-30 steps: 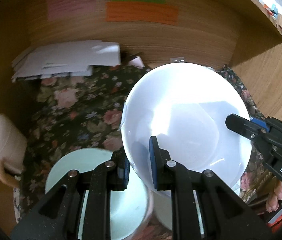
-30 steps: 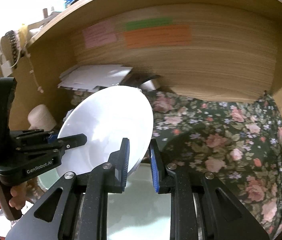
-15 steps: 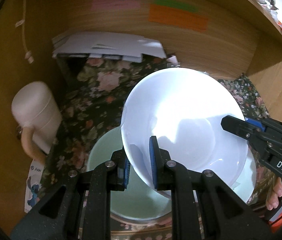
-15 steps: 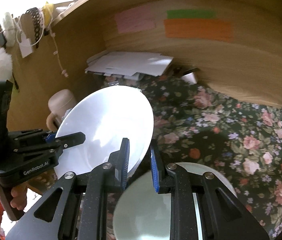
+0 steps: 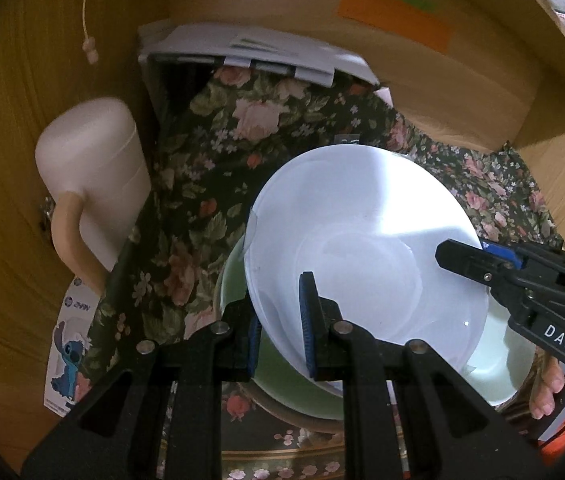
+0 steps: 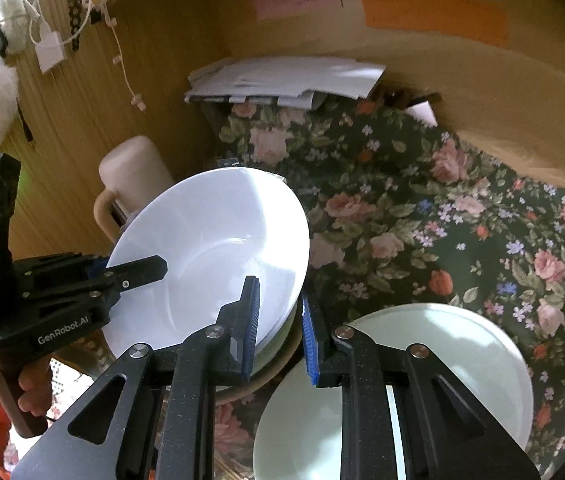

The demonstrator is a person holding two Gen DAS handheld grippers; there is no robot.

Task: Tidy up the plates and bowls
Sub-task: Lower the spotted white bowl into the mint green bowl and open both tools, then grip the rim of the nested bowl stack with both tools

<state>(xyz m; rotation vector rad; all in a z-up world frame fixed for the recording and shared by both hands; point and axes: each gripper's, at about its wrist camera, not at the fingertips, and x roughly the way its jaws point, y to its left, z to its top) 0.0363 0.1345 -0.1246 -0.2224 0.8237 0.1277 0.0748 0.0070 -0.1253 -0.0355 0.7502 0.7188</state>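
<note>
A white bowl (image 5: 366, 248) (image 6: 218, 252) is held tilted between both grippers, just above a pale green bowl (image 5: 282, 380). My left gripper (image 5: 280, 320) is shut on the white bowl's near rim. My right gripper (image 6: 280, 322) is shut on its opposite rim, and it shows at the right of the left wrist view (image 5: 522, 280). A pale green plate (image 6: 434, 380) lies on the floral cloth to the right of the bowls. The green bowl is mostly hidden under the white one.
A cream mug (image 5: 94, 184) (image 6: 134, 176) stands at the left by the wooden side wall. White papers (image 5: 250, 52) (image 6: 282, 80) are stacked at the back. The floral cloth (image 6: 462, 208) covers the shelf floor. Wooden walls close in the back and sides.
Both grippers have carried the white bowl leftward and down over the green bowl. The mug has come closer on the left, and the green plate now lies off to the right.
</note>
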